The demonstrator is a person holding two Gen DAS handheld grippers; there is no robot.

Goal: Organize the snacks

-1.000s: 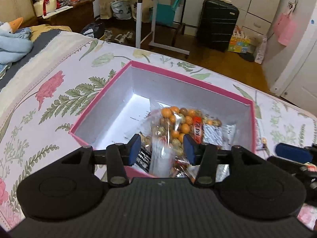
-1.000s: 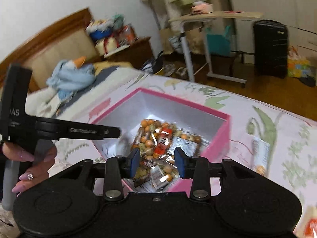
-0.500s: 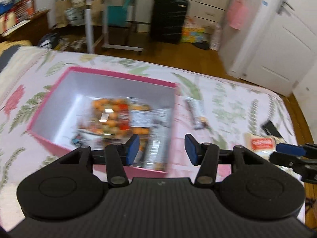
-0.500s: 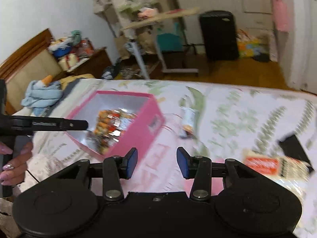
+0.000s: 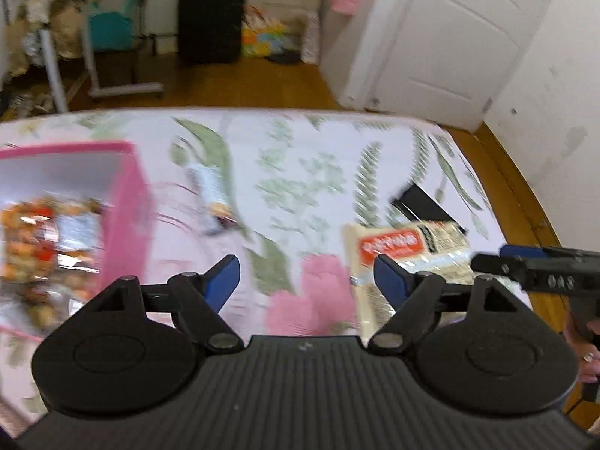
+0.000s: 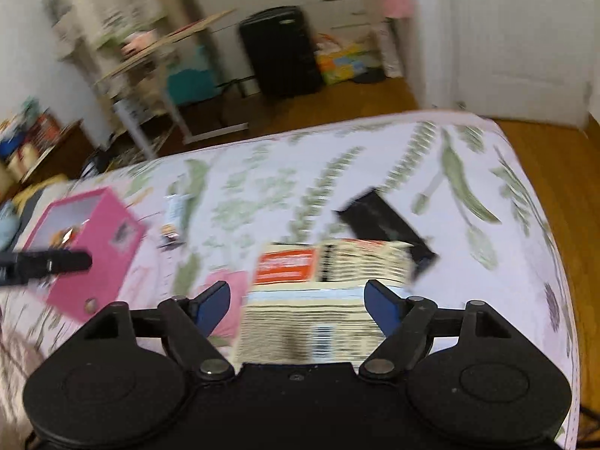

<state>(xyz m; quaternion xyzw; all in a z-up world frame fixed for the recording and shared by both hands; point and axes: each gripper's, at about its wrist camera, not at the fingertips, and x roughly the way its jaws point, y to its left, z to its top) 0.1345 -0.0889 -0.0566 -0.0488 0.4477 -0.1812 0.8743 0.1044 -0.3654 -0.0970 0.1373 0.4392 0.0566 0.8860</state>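
Bed (image 5: 307,142): covered by a pale sheet printed with green fern leaves and pink flowers; all task items are carried on it. Wooden floor is seen beyond its far edge and at its right side.

Black suitcase (image 5: 212,15): stood upright on the floor against the far wall, beside a white rolling desk (image 5: 93,37).

Pink box (image 5: 127,221): open-topped, white inside, placed at the left of the bed. Mixed snack packets (image 5: 41,240), orange and red among them, are seen lying in it; details are blurred.

Large cream snack pack (image 6: 322,300): marked with a red label, laid flat on the sheet well to the right of the box. In the right wrist view it is seen directly ahead of and between the blue pads, not pressed by them.

Black packet (image 6: 386,225): laid flat just beyond the cream pack, its near corner touching or overlapping it.

Small pale snack bar (image 5: 212,195): laid on the sheet between the box and the cream pack, nearer the box.

Left hand-held gripper (image 5: 307,273): held above the sheet, jaws opening wide, nothing between them but bedding.

Right hand-held gripper (image 6: 296,303): held over the cream pack, jaws opening wide, nothing gripped.
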